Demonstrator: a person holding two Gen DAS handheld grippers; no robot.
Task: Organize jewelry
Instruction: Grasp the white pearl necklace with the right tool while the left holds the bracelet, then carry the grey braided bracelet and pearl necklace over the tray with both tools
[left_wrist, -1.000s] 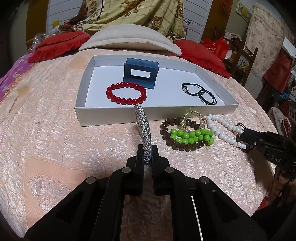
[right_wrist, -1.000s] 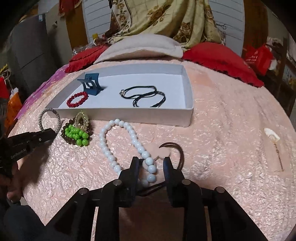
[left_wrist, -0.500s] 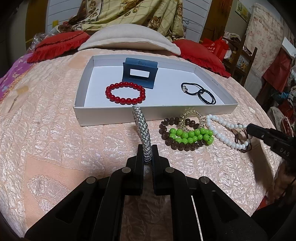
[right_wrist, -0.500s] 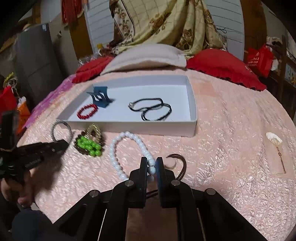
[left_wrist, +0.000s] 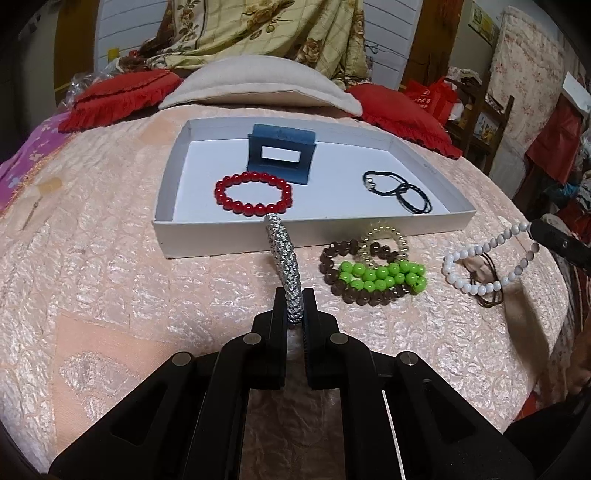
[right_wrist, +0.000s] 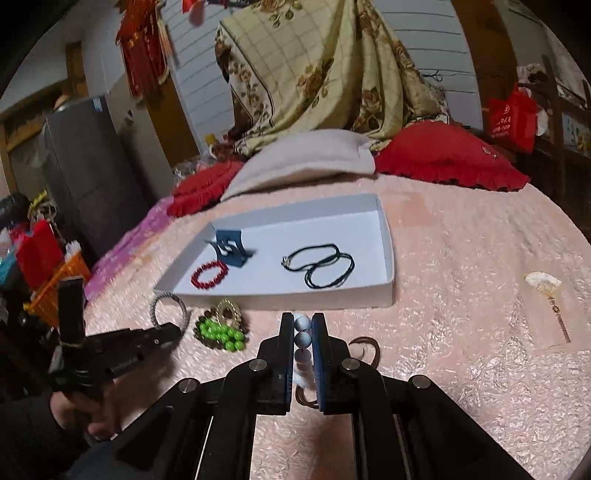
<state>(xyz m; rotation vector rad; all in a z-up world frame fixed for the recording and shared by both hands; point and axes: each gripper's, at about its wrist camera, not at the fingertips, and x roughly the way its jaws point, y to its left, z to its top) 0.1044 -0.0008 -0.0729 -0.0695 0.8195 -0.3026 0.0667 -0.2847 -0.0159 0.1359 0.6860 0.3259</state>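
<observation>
**Both bracelets gripped, tray dead ahead**

The white tray (right_wrist: 386, 291) lies just beyond both tongs. Right gripper (right_wrist: 303, 334) pinches the white bead strand (left_wrist: 476, 254), part-lifted; left gripper (left_wrist: 294, 310) clamps the silver braided bracelet (left_wrist: 282, 254), upright, nearer the rim.

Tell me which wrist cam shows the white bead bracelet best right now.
Left wrist view: the white bead bracelet shows as a nearly whole loop hanging from the right gripper. The right wrist view shows only a few beads pinched between its own fingers.
</observation>
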